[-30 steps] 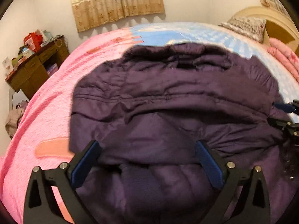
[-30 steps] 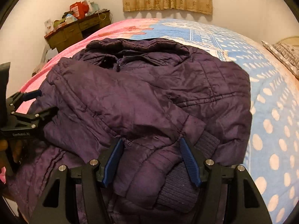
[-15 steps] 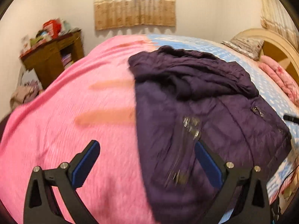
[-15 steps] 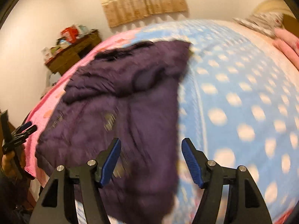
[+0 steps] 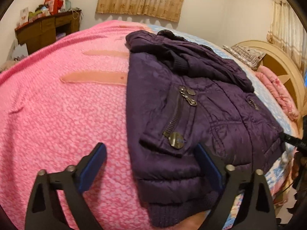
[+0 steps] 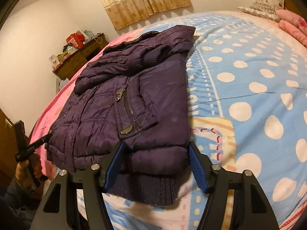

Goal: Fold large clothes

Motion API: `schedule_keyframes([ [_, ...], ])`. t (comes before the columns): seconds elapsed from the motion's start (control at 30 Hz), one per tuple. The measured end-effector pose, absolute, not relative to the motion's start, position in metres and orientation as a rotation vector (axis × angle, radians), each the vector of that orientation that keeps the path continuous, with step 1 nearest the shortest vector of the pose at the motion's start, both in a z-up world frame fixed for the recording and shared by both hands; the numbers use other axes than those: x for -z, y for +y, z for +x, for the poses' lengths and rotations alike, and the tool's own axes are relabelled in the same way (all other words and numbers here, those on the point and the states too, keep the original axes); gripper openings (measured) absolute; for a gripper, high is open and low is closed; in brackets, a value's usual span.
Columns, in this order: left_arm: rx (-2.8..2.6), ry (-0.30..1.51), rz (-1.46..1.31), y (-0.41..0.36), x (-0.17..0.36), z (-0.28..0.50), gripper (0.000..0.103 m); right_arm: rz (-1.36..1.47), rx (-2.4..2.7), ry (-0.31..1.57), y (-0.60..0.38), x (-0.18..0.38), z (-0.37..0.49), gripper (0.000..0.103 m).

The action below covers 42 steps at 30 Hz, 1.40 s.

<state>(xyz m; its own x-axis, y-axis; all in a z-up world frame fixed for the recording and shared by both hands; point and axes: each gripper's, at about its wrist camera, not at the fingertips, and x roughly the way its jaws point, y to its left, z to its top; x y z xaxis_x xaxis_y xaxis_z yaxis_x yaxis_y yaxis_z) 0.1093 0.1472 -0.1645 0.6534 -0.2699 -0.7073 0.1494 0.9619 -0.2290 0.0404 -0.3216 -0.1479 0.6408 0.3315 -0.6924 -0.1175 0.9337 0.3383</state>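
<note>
Jacket [image 5: 201, 115] lies folded on bed [image 5: 67, 115], hem between right gripper [image 6: 156, 165] fingers; both it and left gripper [image 5: 151, 164] spread wide, holding nothing. No legible writing.

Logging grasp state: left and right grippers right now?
Left gripper: open, holding nothing.
Right gripper: open, straddling the purple jacket hem, not clamped.

Bare pink blanket [image 5: 63, 115] from 9 to 12 o'clock, dotted sheet [image 6: 249, 88] at 3 o'clock; purple jacket [image 5: 191, 115] blocks center.
</note>
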Motion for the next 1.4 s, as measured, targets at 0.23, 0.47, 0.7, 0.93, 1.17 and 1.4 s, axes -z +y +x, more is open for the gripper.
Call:
schedule_keyframes([
  [0.23,0.301,0.811,-0.166,0.139,0.166,0.108,0.062,0.341,-0.301,0.796,-0.329,0.146,0.034,0.043],
  [0.47,0.284,0.806,-0.187,0.138,0.169,0.113,0.071,0.387,-0.310,0.787,-0.333,0.158,0.033,0.047],
  [0.7,0.355,0.769,-0.202,0.142,0.161,0.112,0.030,0.472,-0.385,0.774,-0.340,0.153,0.030,0.035],
  [0.93,0.428,0.729,-0.248,0.155,0.133,0.091,0.023,0.434,-0.462,0.801,-0.331,0.138,0.007,0.029],
  [1.17,0.486,0.769,-0.262,0.171,0.126,0.052,0.023,0.508,-0.538,0.817,-0.334,0.137,-0.044,0.028],
  [1.4,0.537,0.749,-0.355,0.179,0.087,0.067,0.023,0.650,-0.622,0.654,-0.345,0.097,-0.046,0.026],
])
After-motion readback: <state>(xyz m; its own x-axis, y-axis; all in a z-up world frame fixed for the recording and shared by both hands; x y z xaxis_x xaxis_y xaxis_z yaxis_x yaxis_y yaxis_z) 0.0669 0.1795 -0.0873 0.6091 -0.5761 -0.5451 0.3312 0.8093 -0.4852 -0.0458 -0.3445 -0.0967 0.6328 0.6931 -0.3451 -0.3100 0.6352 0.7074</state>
